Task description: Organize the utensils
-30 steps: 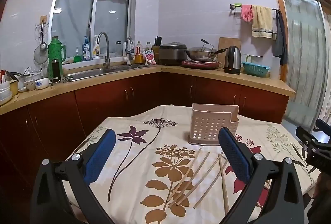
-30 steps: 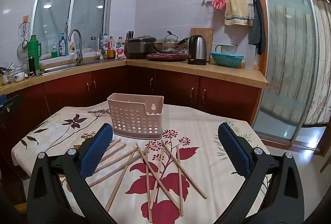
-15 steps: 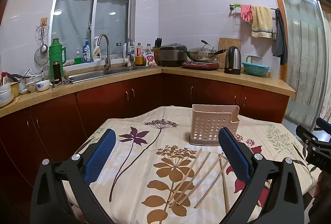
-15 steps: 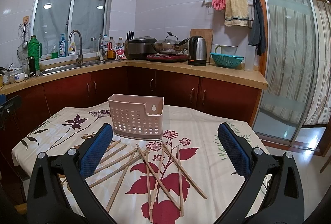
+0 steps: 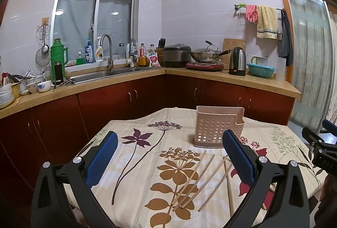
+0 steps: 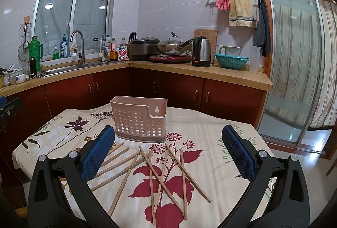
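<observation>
Several wooden chopsticks (image 6: 162,171) lie scattered on the floral tablecloth (image 6: 210,135), in front of an upright pink perforated utensil holder (image 6: 139,120). The holder also shows in the left wrist view (image 5: 217,127), with chopsticks (image 5: 200,181) near it. My left gripper (image 5: 168,154) is open and empty, hovering over the table's left part. My right gripper (image 6: 168,150) is open and empty, above the chopsticks. The right gripper's body shows at the right edge of the left wrist view (image 5: 322,148).
The small table stands in a kitchen. Red cabinets with a counter (image 6: 210,74) run behind it, holding a sink, bottles, rice cooker, wok, kettle and teal colander. A sliding glass door (image 6: 294,59) is on the right. The table edges drop off left and right.
Both grippers have barely moved; the left view has shifted very slightly. The chopsticks and holder lie as before.
</observation>
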{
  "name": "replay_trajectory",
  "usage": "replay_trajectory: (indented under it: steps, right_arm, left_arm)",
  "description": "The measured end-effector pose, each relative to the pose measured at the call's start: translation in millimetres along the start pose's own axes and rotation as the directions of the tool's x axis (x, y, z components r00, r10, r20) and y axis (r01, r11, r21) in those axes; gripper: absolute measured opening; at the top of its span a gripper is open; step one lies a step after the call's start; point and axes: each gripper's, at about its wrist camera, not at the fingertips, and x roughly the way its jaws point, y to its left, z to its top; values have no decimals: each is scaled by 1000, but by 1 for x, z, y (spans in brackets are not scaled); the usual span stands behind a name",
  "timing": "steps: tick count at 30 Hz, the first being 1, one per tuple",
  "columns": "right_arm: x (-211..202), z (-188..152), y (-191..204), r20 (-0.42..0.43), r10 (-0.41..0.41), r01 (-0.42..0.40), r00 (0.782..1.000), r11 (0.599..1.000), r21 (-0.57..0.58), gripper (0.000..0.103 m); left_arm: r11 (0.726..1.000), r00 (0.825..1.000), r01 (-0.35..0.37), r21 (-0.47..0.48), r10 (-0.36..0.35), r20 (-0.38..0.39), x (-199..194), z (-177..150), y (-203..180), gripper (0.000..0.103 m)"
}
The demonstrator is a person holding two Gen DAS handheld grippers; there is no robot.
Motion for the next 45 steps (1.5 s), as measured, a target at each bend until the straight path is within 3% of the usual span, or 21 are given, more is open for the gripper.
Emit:
replay_trajectory:
  steps: [45]
  right_arm:
    - [-8,8,2,2,0,0,1000,1000,0,99]
  left_arm:
    - [1000,1000,2,3,-2,0,-3,-1,-3,97]
